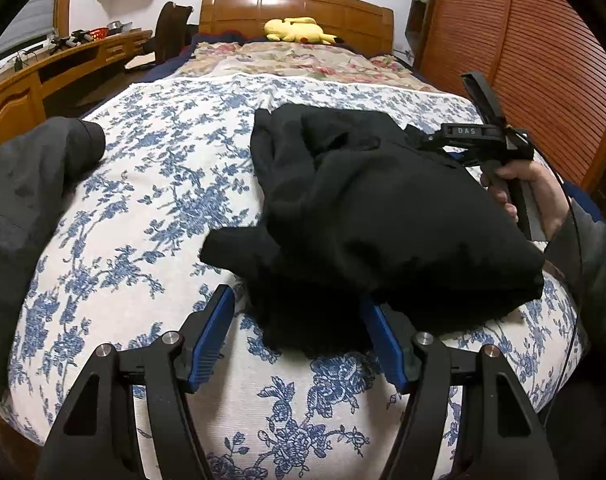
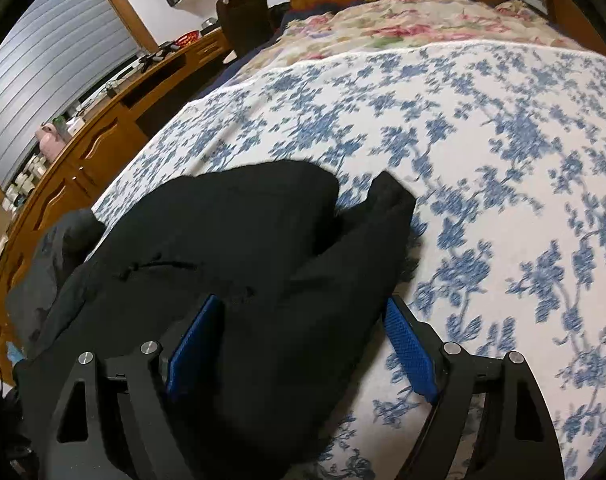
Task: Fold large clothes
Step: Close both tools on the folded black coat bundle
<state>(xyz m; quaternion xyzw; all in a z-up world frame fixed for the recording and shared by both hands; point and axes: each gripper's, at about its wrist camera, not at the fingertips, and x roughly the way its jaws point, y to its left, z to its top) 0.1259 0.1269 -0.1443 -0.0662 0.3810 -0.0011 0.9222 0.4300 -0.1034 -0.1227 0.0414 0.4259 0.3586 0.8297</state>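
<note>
A bunched black garment (image 1: pixel 375 216) lies on the blue-flowered bed cover (image 1: pixel 151 184). My left gripper (image 1: pixel 297 312) is open, its blue pads on either side of the garment's near edge. In the right wrist view the same garment (image 2: pixel 231 248) fills the lower left. My right gripper (image 2: pixel 303 320) is open with its jaws spread over the cloth. The right gripper also shows in the left wrist view (image 1: pixel 483 136), held by a hand at the garment's far right side; its fingertips are hidden behind the cloth there.
A dark grey garment (image 1: pixel 27 184) lies at the bed's left edge. A yellow plush toy (image 1: pixel 295 30) sits by the wooden headboard (image 1: pixel 295 4). A wooden desk (image 1: pixel 43 76) runs along the left. A slatted wooden wardrobe (image 1: pixel 523 60) stands at the right.
</note>
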